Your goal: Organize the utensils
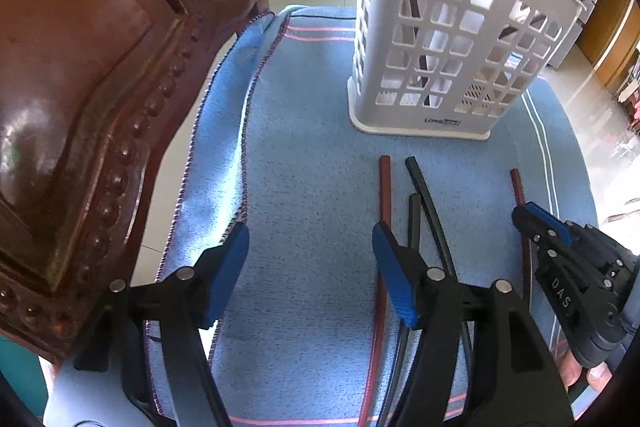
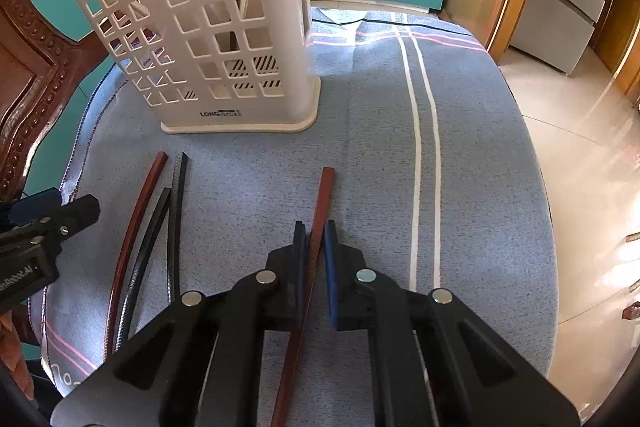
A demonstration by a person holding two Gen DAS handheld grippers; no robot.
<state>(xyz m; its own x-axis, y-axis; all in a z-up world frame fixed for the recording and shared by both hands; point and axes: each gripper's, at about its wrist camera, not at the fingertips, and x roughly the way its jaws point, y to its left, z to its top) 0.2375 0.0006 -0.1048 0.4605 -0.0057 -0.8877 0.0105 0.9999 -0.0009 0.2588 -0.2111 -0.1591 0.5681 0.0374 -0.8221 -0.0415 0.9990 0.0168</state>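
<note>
Blue striped cloth [image 2: 280,155], wht basket [image 2: 208,27]

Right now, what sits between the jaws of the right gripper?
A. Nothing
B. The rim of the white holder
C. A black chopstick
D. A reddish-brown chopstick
D: in the right wrist view the right gripper has its jaws closed on a single reddish-brown chopstick lying apart from the other three chopsticks, with the white holder standing further back on the blue cloth.
</note>
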